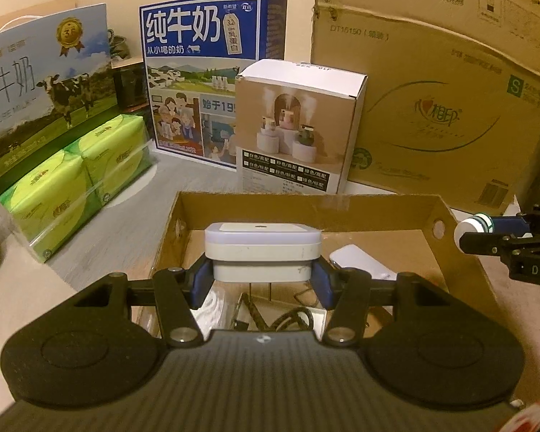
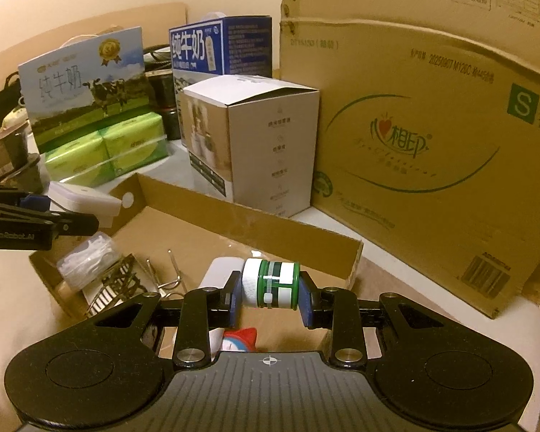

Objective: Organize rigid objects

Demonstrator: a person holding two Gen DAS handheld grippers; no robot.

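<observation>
Tray (image 1: 345, 212) of brown cardboard lies low in your left wrist view, and over it your left gripper (image 1: 262, 273) clamps a white square device (image 1: 262, 248) between its blue pads (image 1: 201, 280). Inside the tray you can see a white remote (image 1: 356, 259) on the floor to the right, and cables and a metal piece below the device, too dim to name. Behind the tray stands a humidifier box (image 1: 295, 129) with rows of small checkbox text, too fine to read. Left of it a blue milk carton (image 1: 205, 82) reads "纯牛奶" and "从小喝的奶". Further left a cow carton (image 1: 43, 97) says "纯牛奶" and "PURE MILK", with green tissue packs (image 1: 79, 180) in front. To the right a big carton (image 1: 450, 90) shows "DT16150", "心相印" and a green "S". Your right gripper (image 1: 486, 230) enters at the right edge, with a white cap showing at its tip.

In your right wrist view, the right gripper (image 2: 270, 298) squeezes a small green bottle (image 2: 271, 282) sideways, white cap to the left; its label is unreadable. It hangs over the tray (image 2: 255, 216), near the right end. The tray floor holds a bag of white picks (image 2: 86, 262), a wire rack (image 2: 115, 284) and metal clips (image 2: 169, 273). The left gripper (image 2: 72, 216), marked "GenRobot.AI", holds the device (image 2: 86, 198) at the tray's left corner. The big carton (image 2: 432, 136) reads "20250907" here.
</observation>
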